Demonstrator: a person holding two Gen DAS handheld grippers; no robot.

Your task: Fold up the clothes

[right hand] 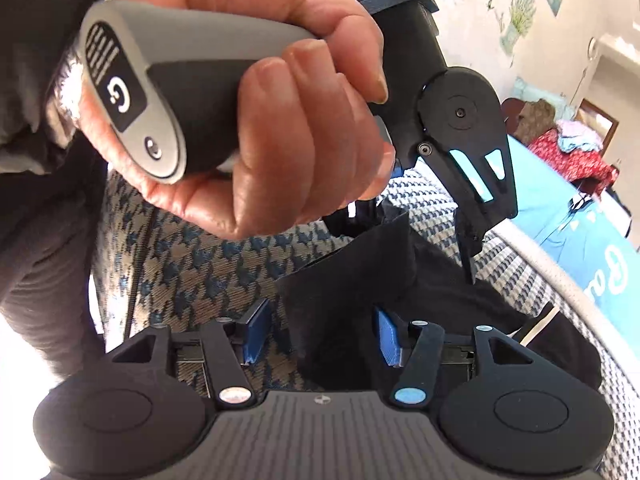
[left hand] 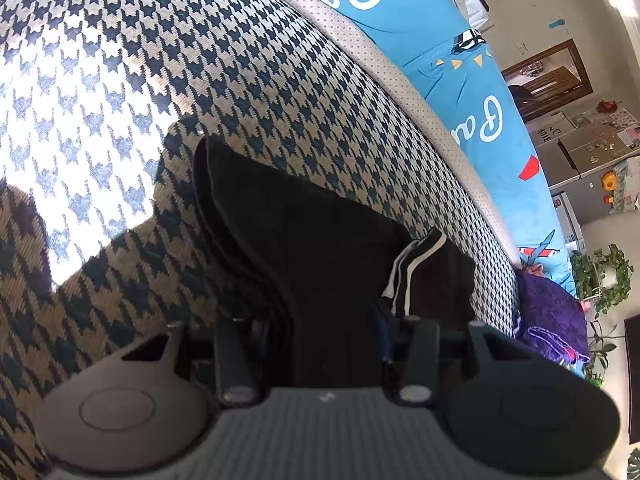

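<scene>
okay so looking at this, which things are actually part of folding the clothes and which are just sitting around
Part of the job:
- black garment with white side stripes
- left gripper, fingers around the garment
- right gripper, open over the garment
- houndstooth-patterned cloth surface

Just lying about:
- blue fabric with white lettering
- purple cloth
- green potted plant

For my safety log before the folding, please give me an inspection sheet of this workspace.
Surface: houndstooth cover, partly sunlit.
Job's things: black garment with white stripes, folded, lying on the cover.
Clutter: purple cloth at the cover's edge.
Grippers: left gripper open, astride the garment; right gripper open, over the garment, holding nothing.
Cables: thin dark cord, possibly a cable, across the cover.
Surroundings: blue bedding, potted plants, fridge.
</scene>
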